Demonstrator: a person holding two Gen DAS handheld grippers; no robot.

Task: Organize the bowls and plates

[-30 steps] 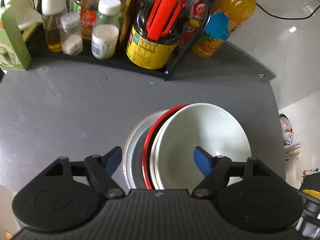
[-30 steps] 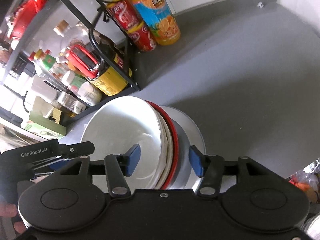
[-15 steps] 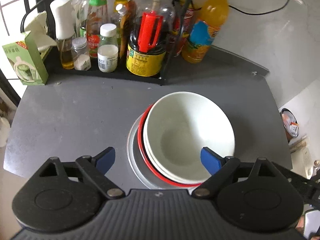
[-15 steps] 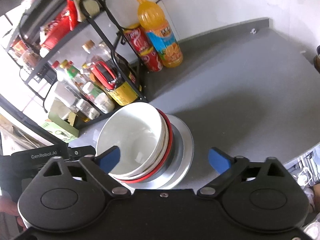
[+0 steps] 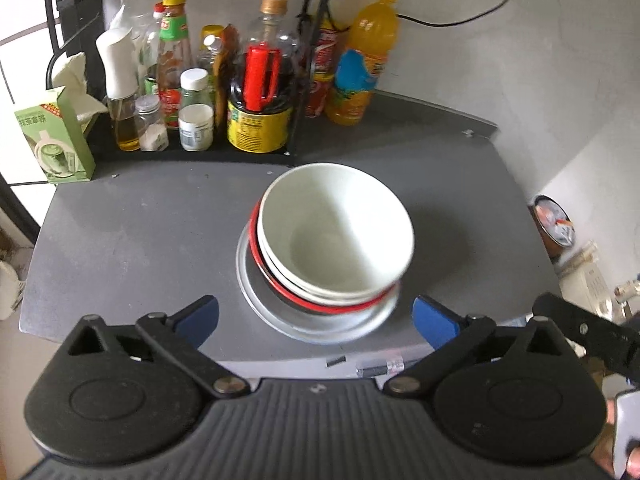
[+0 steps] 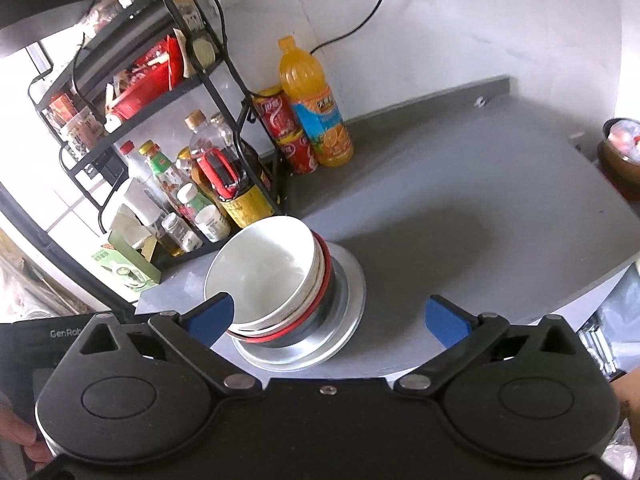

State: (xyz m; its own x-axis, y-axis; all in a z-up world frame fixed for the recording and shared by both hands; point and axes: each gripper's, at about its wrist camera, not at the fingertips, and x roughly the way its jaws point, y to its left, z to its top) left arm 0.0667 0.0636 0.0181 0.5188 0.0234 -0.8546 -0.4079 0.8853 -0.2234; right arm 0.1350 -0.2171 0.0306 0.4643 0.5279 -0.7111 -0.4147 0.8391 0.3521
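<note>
Both the left gripper (image 5: 316, 320) and right gripper (image 6: 328, 318) are hanging wide open, holding nothing; bowls (image 5: 334, 236) are sitting nested on the plate (image 5: 320, 326) at 12 o'clock. Judgement: check the stack sits centred and stable.

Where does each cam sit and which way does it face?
Left wrist: on the left hand-held gripper, looking down-forward at the stacked white ceramic bowls on the grey countertop; open blue-tipped fingers and a hand at the lower right corner show.
Right wrist: on the right hand-held gripper, viewing the same stack from its right; open fingers show.
Shared: the bowls, orange juice bottle, black wire spice rack.
</note>
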